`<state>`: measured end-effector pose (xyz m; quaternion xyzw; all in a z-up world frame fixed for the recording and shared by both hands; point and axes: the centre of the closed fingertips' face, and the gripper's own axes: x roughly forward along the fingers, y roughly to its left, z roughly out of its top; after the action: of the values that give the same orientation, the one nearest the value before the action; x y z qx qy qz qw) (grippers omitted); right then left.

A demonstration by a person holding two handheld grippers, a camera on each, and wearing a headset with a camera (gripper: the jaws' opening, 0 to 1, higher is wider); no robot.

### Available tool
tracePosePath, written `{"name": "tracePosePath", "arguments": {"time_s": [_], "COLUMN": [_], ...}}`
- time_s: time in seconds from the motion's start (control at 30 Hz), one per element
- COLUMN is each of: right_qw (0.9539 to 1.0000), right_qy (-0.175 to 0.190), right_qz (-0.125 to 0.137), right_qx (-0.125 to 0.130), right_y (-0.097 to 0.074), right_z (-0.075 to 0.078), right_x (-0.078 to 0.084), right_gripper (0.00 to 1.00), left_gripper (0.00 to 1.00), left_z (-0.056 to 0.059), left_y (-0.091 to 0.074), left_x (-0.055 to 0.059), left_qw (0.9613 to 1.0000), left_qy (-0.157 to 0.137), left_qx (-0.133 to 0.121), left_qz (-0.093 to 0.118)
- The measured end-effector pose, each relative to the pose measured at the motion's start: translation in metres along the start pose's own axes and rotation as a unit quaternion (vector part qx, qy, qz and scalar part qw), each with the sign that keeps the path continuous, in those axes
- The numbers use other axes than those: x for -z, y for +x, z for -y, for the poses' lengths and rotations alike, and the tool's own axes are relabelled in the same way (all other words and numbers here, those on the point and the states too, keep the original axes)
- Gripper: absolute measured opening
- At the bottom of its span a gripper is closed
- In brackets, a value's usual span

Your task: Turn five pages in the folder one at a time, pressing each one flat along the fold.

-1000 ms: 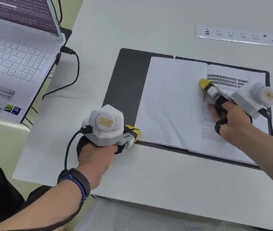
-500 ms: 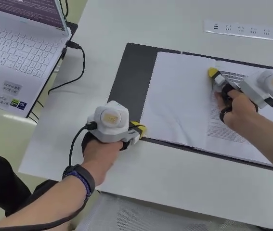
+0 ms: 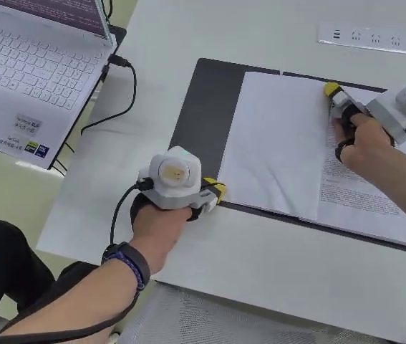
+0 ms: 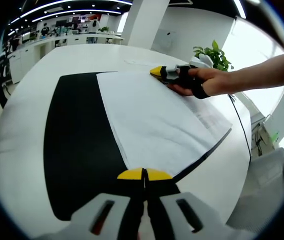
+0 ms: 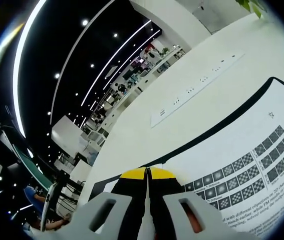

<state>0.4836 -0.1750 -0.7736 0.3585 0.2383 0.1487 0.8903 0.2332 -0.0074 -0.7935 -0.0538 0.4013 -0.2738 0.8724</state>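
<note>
Right now the open folder (image 3: 201, 115) lies lengthwise across the counter (image 3: 274, 272), its fold running from near edge to far. My left hand-held gripper (image 3: 217, 190), clenched empty, rests at the folder's near left corner. My right hand-held gripper (image 3: 330, 89), also clenched, sits on the printed page (image 3: 360, 190) by the fold's far end.

Open-plan office: laptop (image 3: 31, 72), power strip (image 3: 374, 39) on white table (image 3: 260, 265), distant desks (image 4: 51, 42), ceiling strip lights (image 5: 22, 50).

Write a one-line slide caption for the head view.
Right gripper on the page; left gripper at the folder's near edge.
</note>
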Motion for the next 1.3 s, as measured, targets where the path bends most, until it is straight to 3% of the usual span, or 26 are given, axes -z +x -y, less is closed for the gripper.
{"name": "tracePosePath", "arguments": {"time_s": [0.07, 0.37, 0.47, 0.9, 1.3], "right_qw": [1.0, 0.9999, 0.9998, 0.9991, 0.9984], "right_qy": [-0.001, -0.002, -0.003, -0.017, 0.013], "right_qz": [0.002, -0.003, -0.006, -0.021, -0.019], "right_qx": [0.0, -0.012, -0.017, -0.034, -0.051], "right_y": [0.003, -0.012, -0.012, -0.053, -0.074], "right_z": [0.004, -0.008, -0.005, -0.029, -0.027], "right_x": [-0.002, 0.008, 0.01, 0.032, 0.044], "right_gripper": [0.0, 0.0, 0.0, 0.0, 0.0], "left_gripper": [0.0, 0.0, 0.0, 0.0, 0.0], "left_z": [0.0, 0.0, 0.0, 0.001, 0.0], "left_y": [0.0, -0.001, -0.001, -0.001, -0.001], "left_x": [0.0, 0.0, 0.0, -0.001, -0.001], "left_qw": [1.0, 1.0, 1.0, 0.9999, 0.9999], "left_qy": [-0.001, -0.004, -0.006, -0.002, 0.001], "left_qx": [0.0, -0.003, -0.004, -0.007, -0.003], "left_qz": [0.0, 0.002, 0.004, 0.007, 0.013]}}
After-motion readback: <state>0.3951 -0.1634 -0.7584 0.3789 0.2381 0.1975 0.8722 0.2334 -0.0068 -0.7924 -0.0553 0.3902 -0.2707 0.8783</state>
